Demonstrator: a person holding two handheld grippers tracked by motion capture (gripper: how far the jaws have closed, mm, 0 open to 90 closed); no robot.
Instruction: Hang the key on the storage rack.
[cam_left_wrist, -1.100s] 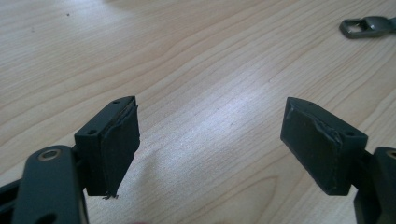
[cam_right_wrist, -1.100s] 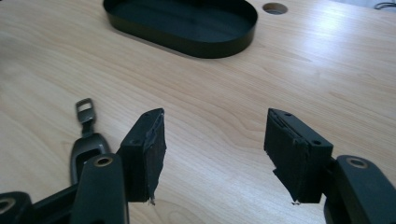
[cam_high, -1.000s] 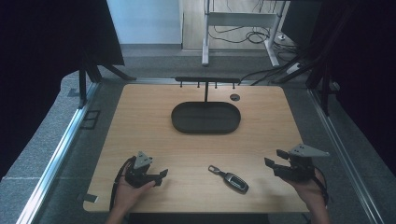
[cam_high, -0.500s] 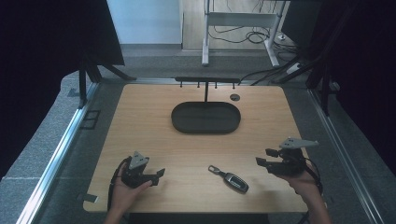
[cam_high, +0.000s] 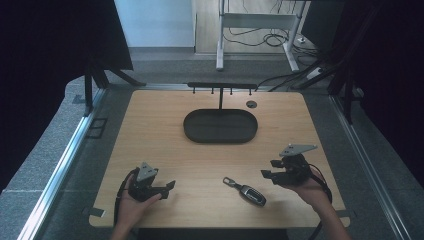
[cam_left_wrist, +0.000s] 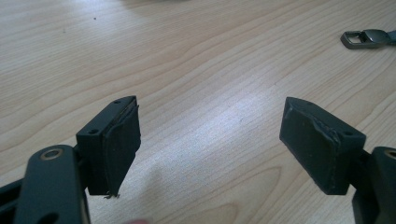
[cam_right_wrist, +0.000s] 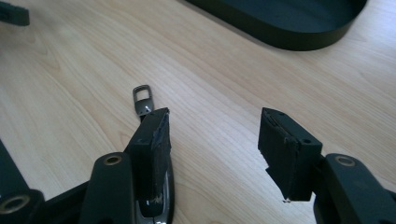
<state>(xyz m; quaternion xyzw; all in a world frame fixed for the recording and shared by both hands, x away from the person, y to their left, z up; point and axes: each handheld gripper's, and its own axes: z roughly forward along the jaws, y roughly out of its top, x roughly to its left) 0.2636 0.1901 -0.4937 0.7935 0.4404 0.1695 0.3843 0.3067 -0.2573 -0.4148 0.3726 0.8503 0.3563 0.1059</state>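
We look down on a pale wooden table (cam_high: 165, 135) with visible grain, standing on grey carpet, with dark curtains at both sides and cables on the floor beyond its far edge. A black oval tray (cam_high: 220, 126) lies toward twelve o'clock of the table's centre, a small rack of pegs (cam_high: 220, 86) behind it. A key fob (cam_high: 246, 191) with a metal loop lies bare on the wood at about five o'clock from the centre. At seven o'clock our left gripper (cam_high: 169, 187) rests low in the hand, jaws spread wide over empty wood. At four o'clock our right gripper (cam_high: 266, 174) hovers just beside the fob, jaws parted and holding nothing; in its own view the fob (cam_right_wrist: 142, 103) lies partly under one jaw.
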